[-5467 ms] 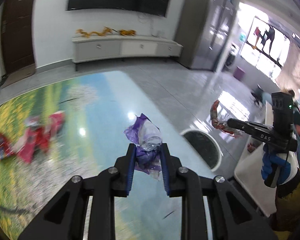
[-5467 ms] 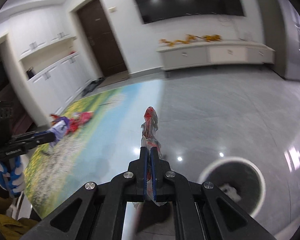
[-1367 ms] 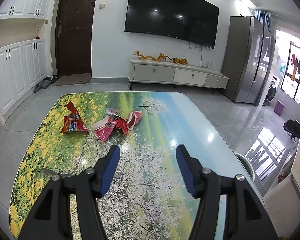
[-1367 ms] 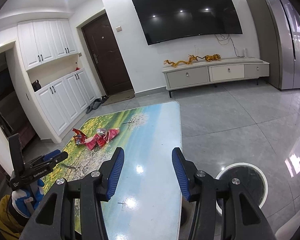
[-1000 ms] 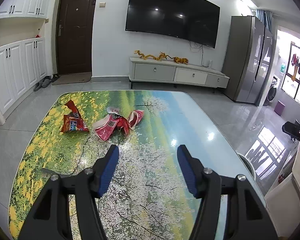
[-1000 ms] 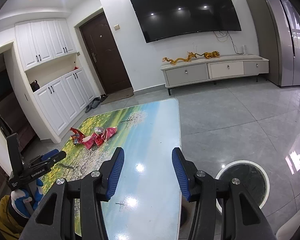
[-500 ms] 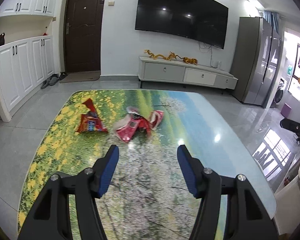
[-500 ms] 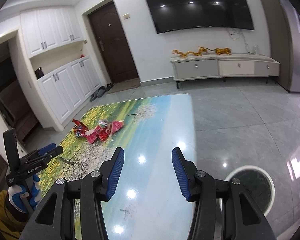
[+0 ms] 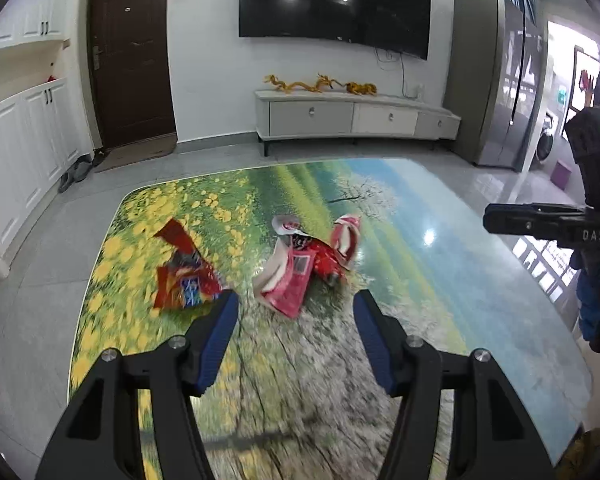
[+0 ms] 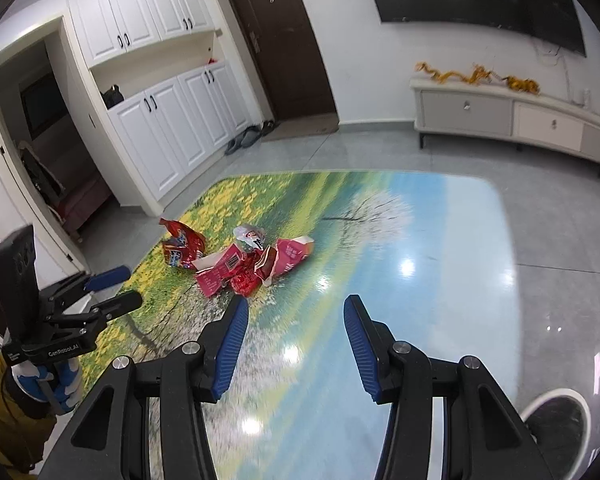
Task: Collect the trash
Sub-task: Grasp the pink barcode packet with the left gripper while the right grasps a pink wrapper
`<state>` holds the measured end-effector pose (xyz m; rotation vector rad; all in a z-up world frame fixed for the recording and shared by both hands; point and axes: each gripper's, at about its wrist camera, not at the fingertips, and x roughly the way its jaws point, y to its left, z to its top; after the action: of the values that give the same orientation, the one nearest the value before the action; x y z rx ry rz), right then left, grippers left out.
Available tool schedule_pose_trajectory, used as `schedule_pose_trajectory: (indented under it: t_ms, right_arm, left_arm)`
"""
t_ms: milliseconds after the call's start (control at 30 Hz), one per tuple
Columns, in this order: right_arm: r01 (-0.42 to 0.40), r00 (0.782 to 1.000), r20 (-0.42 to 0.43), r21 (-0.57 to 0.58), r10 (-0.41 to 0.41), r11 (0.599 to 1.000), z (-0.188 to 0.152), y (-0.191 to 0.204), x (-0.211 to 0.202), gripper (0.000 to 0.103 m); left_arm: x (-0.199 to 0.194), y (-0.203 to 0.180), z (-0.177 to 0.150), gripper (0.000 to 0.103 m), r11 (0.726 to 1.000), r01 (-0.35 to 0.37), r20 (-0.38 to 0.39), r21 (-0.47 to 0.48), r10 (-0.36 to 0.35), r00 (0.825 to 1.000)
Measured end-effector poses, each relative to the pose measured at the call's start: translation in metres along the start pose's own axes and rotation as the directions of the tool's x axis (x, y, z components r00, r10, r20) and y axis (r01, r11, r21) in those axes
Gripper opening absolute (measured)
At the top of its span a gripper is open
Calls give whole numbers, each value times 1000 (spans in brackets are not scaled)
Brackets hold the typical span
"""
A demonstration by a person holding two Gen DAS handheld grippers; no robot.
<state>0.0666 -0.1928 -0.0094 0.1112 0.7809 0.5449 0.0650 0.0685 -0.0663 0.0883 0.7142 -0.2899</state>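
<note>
I've brought both grippers nearer the wrappers; left gripper (image 9: 296,310) and right gripper (image 10: 292,318) gape empty, ready to straddle the pink wrapper pile (image 9: 304,264).

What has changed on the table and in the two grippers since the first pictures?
Both grippers let go of their loads: the left gripper earlier held a purple wrapper and the right gripper a red one; now both are open and empty. Both have since moved nearer to the remaining trash. The red snack bag and the pink wrapper pile lie where they were on the table.
</note>
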Motion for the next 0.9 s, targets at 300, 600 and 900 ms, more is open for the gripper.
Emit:
schedule_pose_trajectory:
  t_ms: [300,600,900]
  right_arm:
    - [-58,996,-68,45,61,997,30,0,84,54]
    - [-26,992,-116,123,41,992,45,-6,142,57]
    - [-69,986,-139,147,90,987,36,-8,147,31]
  left_arm:
    - [75,12,18,50,998,32,-116,61,-24,993]
    - [101,8,11,41,994,65,-191,82,-49,980]
    - [96,2,7,32,994,99,-172,38,-91,981]
